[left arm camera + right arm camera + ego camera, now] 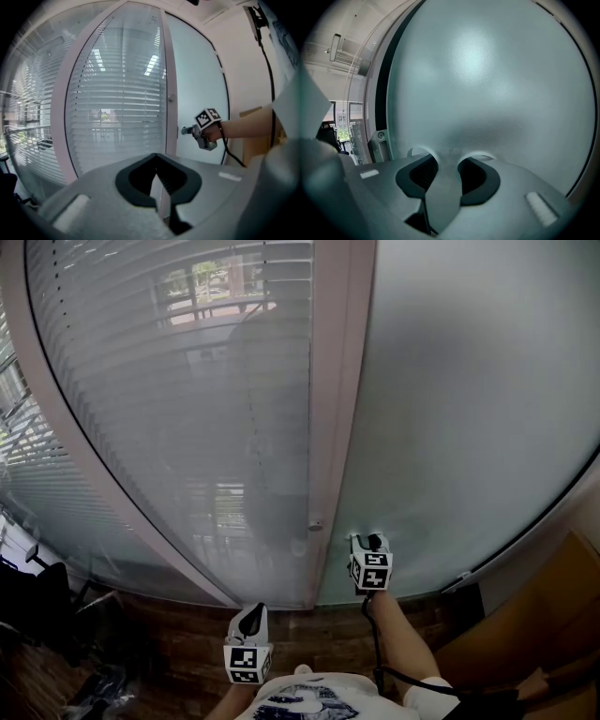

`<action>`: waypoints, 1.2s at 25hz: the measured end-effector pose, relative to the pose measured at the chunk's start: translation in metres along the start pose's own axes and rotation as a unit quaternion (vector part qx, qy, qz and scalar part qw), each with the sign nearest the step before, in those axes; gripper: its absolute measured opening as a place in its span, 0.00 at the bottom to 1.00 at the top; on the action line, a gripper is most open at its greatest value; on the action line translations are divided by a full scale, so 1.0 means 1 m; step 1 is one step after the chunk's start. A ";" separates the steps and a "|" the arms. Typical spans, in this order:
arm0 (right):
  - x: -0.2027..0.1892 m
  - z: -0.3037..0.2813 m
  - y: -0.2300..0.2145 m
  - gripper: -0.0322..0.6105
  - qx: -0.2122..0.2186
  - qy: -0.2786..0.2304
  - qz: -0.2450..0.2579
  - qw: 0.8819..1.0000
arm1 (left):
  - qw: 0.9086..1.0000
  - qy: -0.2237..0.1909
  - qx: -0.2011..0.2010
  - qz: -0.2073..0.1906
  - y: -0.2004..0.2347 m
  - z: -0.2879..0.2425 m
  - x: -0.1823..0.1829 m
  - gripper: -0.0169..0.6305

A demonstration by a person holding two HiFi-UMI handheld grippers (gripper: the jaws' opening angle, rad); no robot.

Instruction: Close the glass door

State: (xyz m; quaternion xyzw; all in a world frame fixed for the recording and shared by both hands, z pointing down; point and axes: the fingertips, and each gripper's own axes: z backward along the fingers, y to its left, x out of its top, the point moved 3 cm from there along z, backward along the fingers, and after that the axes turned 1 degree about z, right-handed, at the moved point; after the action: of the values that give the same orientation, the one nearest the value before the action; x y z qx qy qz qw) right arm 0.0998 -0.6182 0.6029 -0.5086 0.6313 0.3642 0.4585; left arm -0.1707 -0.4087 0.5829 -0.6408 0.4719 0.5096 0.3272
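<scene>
Glass door (469, 409) stands upright just to the right of a pale post (330, 381) in the head view. Its long edge runs along that post from top to bottom. It is frosted, an even grey-green with a soft sheen, and nothing shows through it. In the right gripper view a dark strip (380, 93) lies between its edge and the frame, so I cannot tell if it has fully met the post. A small metal bracket (380, 139) with a screw sits low on that side. The right gripper (367, 542) is low down, close to the right of the post. Its tips are against the frosted pane and its jaws are partly apart with only glass in front of them. A bare arm (403, 634) and a black cable (375, 643) trail back from it. A small round knob (316, 523) sits on the post itself, just left of this gripper. Left of the post is a window (169, 409) with lowered white blinds (117, 108), with daylight and railings showing through the slats. The left gripper (251, 613) hangs below the foot of the post, away from the glass, with its jaws drawn together and holding nothing. Dark wooden floor (187, 634) spreads under the post. A black chair (42, 587) stands far to the post's left, and a brown panel (553, 606) leans far to its right.
</scene>
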 end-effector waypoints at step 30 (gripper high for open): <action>-0.030 0.087 0.007 0.06 0.035 -0.009 0.022 0.999 | 0.999 0.009 0.047 -0.020 -0.079 0.080 -0.012 0.03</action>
State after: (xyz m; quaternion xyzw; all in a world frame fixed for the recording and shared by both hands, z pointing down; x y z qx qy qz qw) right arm 0.1132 -0.5272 0.6043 -0.4744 0.6507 0.3565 0.4738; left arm -0.1241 -0.3068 0.5683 -0.6386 0.4857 0.4742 0.3625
